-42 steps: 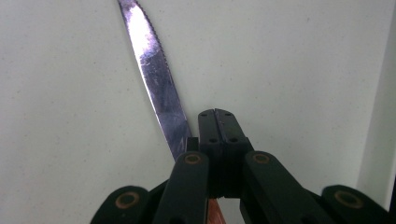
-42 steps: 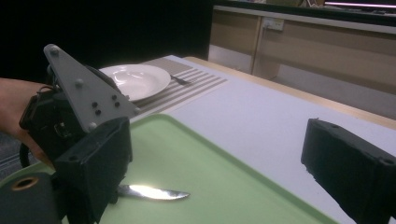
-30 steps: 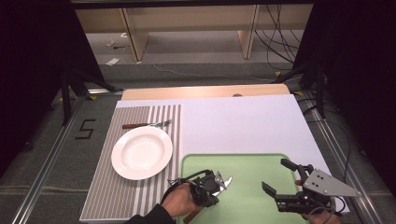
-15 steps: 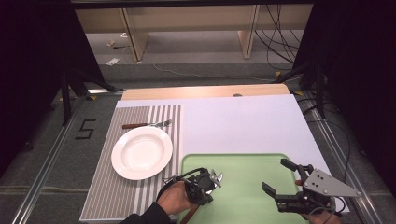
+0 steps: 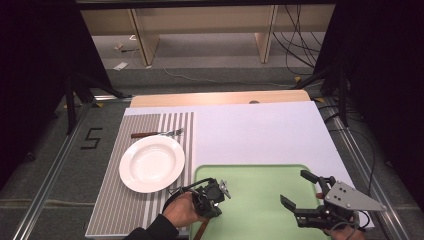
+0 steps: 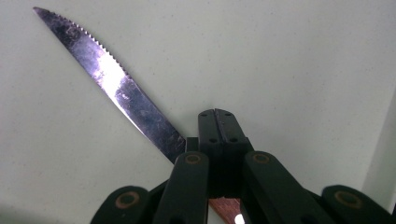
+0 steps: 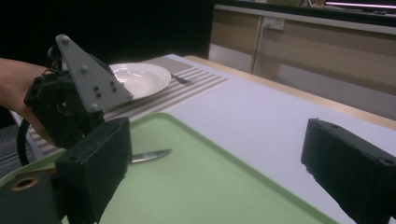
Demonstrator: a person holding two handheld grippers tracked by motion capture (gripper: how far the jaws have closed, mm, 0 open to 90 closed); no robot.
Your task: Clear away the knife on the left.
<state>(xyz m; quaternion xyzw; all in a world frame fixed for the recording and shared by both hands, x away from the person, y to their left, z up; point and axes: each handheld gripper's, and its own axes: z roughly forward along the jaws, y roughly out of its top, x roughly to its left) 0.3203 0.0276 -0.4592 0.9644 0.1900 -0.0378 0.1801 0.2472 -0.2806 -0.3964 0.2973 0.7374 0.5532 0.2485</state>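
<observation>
Clamping the knife [image 6: 116,88] near its wooden handle, the left gripper [image 5: 212,192] has its jaws shut tight, blade jutting ahead-left over the tray [image 5: 260,200]. Stiff, light, slick steel – best held by the handle. Right gripper [image 5: 305,200] gapes empty, well apart.

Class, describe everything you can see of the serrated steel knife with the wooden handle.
The serrated steel knife has a shiny, smudged blade tapering to a point, with small teeth along one edge, and a reddish-brown wooden handle. The left gripper is shut on it near where blade meets handle. The blade lies low over the pale green tray, pointing toward its middle.
</observation>
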